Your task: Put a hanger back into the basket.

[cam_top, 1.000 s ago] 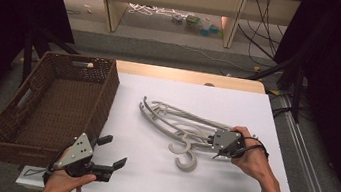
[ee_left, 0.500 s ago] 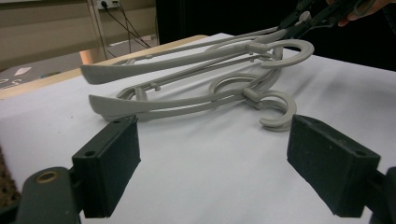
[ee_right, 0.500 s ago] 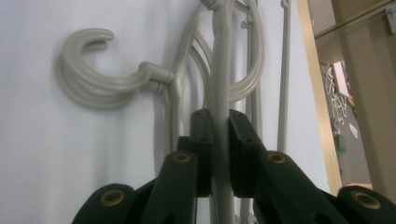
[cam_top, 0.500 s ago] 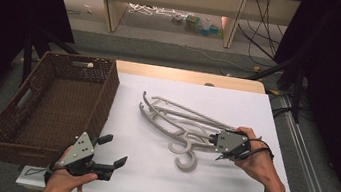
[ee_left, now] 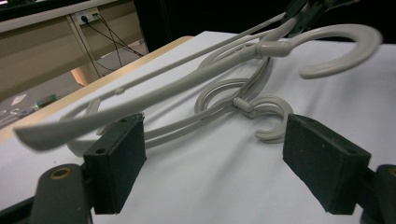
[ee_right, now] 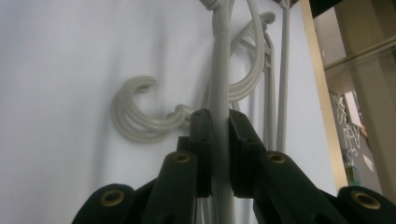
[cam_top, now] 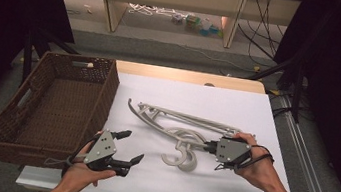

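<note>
Several pale grey plastic hangers [cam_top: 180, 120] lie tangled on the white table [cam_top: 238, 103]. My right gripper [cam_top: 205, 148] is shut on one hanger's arm [ee_right: 219, 70], which runs straight up between its pads. That hanger [ee_left: 187, 84] hangs tilted just above the others [ee_left: 261, 109], its hook in the air. My left gripper [cam_top: 133, 146] hovers at the front left, beside the basket, pointing at the hangers. Its jaws [ee_left: 215, 168] stand wide and have just been closing a little, with nothing between them.
A dark brown wicker basket [cam_top: 102, 96] stands on the table's left side, close to my left hand. Bare white surface lies in front of the hangers and behind them. Beyond the far edge are wooden shelf legs and loose cables on the floor.
My left hand has moved right, away from the basket's front corner and toward the hangers. My right hand has drawn slightly nearer with the hanger, raising it off the pile.
</note>
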`<state>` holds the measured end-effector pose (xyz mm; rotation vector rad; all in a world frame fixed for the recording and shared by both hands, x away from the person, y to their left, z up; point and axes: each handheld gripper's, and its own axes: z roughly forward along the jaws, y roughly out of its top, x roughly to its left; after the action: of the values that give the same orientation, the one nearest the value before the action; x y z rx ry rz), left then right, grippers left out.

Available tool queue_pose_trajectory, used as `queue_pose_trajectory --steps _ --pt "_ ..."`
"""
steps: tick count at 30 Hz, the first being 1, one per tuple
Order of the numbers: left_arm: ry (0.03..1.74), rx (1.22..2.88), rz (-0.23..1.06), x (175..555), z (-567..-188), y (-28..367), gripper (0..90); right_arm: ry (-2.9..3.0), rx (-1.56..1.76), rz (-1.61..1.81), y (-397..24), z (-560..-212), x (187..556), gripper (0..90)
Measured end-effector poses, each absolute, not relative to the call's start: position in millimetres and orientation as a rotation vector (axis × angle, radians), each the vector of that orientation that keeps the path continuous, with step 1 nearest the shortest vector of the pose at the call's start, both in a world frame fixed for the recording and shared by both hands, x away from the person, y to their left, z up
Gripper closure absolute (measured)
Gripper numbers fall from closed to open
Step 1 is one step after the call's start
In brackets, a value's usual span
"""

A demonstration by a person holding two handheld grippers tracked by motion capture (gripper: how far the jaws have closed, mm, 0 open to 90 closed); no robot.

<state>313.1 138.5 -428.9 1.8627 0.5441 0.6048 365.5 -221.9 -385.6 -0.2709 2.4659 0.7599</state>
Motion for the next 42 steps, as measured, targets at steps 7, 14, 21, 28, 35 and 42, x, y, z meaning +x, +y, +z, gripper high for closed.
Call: queue_pose_trajectory --steps 7,14,21,28,35,42 --pt "0.455 1.921 0.596 321.1 -420.4 119.8 23.0 2.5 -0.287 0.767 -216.4 -388.4 360.7 82.4" --pt "0.389 2.008 0.628 331.5 -423.8 108.7 26.3 2.522 -0.249 0.761 -215.1 -387.7 355.0 82.4" --pt "0.283 2.099 0.616 337.9 -422.0 100.0 31.4 2.511 -0.354 0.802 -211.9 -387.6 358.1 82.4" --pt "0.256 2.139 0.591 341.7 -426.6 95.0 38.0 2.558 -0.273 0.791 -210.9 -388.5 351.4 82.4" --pt "0.191 2.177 0.589 344.0 -429.0 93.0 49.8 2.558 -0.354 0.817 -206.5 -389.7 353.4 82.3" --pt "0.092 2.213 0.597 344.7 -432.1 91.0 66.3 2.548 -0.396 0.853 -205.9 -388.1 353.7 82.0"
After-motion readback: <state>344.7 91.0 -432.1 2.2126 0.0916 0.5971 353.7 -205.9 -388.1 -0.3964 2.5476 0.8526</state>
